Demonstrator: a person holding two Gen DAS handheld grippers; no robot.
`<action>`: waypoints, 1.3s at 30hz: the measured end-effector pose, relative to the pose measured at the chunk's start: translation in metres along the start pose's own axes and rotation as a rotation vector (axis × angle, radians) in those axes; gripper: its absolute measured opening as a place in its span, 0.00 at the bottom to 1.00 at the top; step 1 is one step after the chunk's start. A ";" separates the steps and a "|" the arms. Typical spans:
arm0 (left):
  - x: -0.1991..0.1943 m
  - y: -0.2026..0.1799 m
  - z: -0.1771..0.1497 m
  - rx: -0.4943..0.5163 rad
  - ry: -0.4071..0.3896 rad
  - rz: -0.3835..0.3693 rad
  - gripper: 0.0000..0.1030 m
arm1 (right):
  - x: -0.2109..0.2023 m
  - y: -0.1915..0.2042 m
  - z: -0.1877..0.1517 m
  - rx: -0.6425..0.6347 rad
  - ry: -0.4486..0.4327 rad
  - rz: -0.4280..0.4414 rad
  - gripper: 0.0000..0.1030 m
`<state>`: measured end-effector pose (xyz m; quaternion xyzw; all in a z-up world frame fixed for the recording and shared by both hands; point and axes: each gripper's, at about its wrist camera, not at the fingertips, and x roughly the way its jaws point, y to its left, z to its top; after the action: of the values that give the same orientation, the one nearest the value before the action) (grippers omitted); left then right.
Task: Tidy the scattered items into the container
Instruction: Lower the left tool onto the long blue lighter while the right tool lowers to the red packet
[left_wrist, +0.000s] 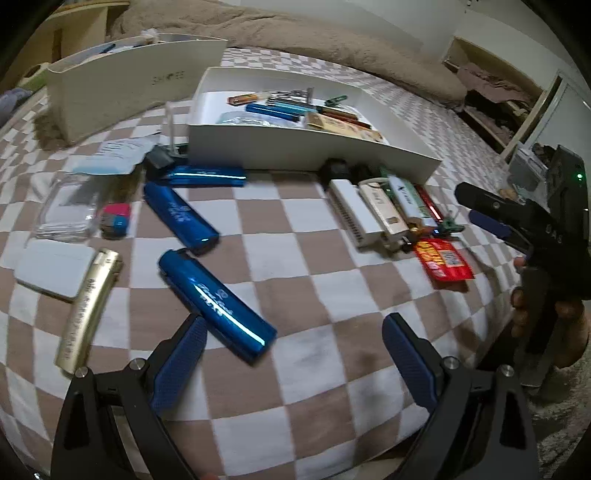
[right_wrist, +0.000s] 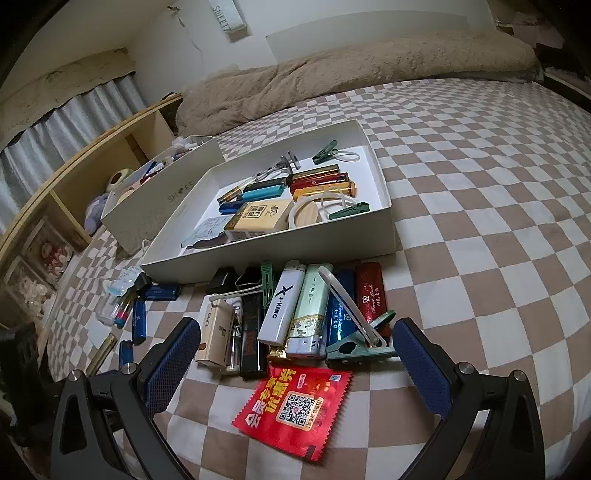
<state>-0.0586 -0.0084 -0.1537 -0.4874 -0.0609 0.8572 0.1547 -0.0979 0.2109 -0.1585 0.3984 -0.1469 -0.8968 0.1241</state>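
Lighter, blue, glossy, hard and slippery, lies near the bed's front edge; left gripper jaws spread, empty: pinch across its flat sides.

A beige fleece blanket lies beyond a wooden shelf and curtain.

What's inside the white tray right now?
In the white tray: lighters, a cream pack, green clips, a wooden disc and a razor. The near wall hides the front strip of its floor.
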 end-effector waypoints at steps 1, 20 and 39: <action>0.001 -0.001 0.001 -0.001 -0.002 -0.010 0.93 | -0.001 -0.001 0.000 0.002 0.000 0.000 1.00; 0.001 -0.012 0.003 0.014 -0.033 -0.060 0.93 | -0.002 -0.011 0.000 0.041 0.006 -0.005 1.00; 0.011 0.034 0.019 0.147 -0.032 0.028 0.95 | -0.012 -0.013 0.006 -0.002 0.008 -0.046 1.00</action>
<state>-0.0870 -0.0363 -0.1614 -0.4619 0.0068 0.8691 0.1771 -0.0961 0.2277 -0.1508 0.4054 -0.1362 -0.8979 0.1043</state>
